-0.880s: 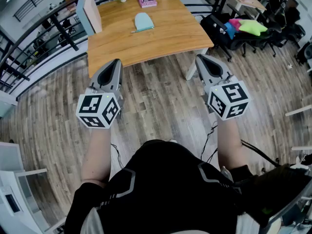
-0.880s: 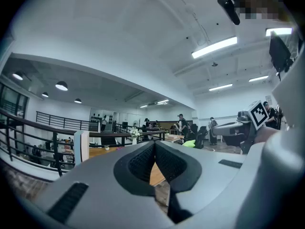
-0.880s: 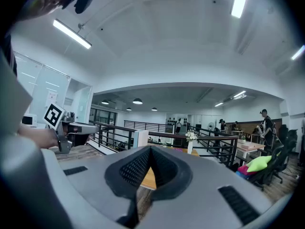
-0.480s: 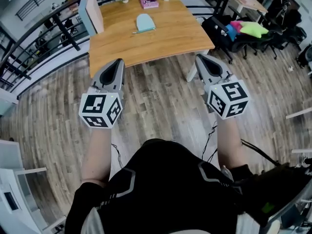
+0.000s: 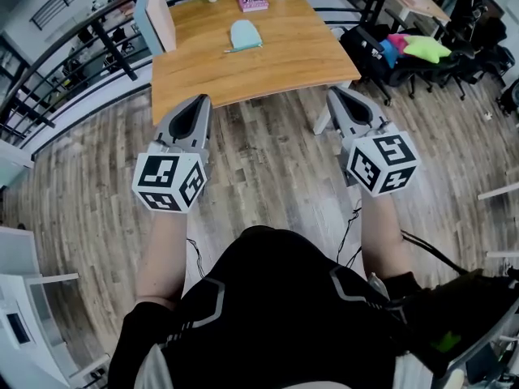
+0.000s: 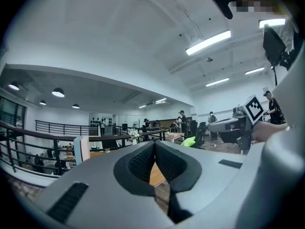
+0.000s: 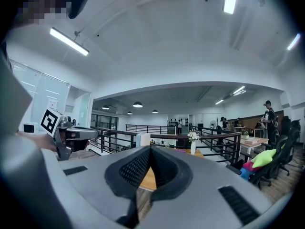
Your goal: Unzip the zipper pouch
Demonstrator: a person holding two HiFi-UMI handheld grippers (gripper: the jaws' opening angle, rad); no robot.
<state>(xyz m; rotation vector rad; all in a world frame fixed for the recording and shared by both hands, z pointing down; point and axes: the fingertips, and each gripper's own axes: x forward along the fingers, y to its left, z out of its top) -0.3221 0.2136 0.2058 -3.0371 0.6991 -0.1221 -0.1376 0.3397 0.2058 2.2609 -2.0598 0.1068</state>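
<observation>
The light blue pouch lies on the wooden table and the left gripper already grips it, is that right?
Not quite. The light blue pouch lies on the wooden table, but the left gripper is well apart from it in the head view; the left gripper view shows its jaws together, empty.

No words, numbers or brand names can be read anywhere. The pink book (image 5: pixel 252 1) at the far end of the wooden counter (image 5: pixel 268 71) has dark print on its cover, too small to make out. The marker cube (image 5: pixel 166 182) on the left gripper (image 5: pixel 200 102) and the marker cube (image 5: pixel 382 163) on the right gripper (image 5: pixel 335 96) show black-and-white square code patterns on their faces, blocky shapes only, with no letters or digits.
</observation>
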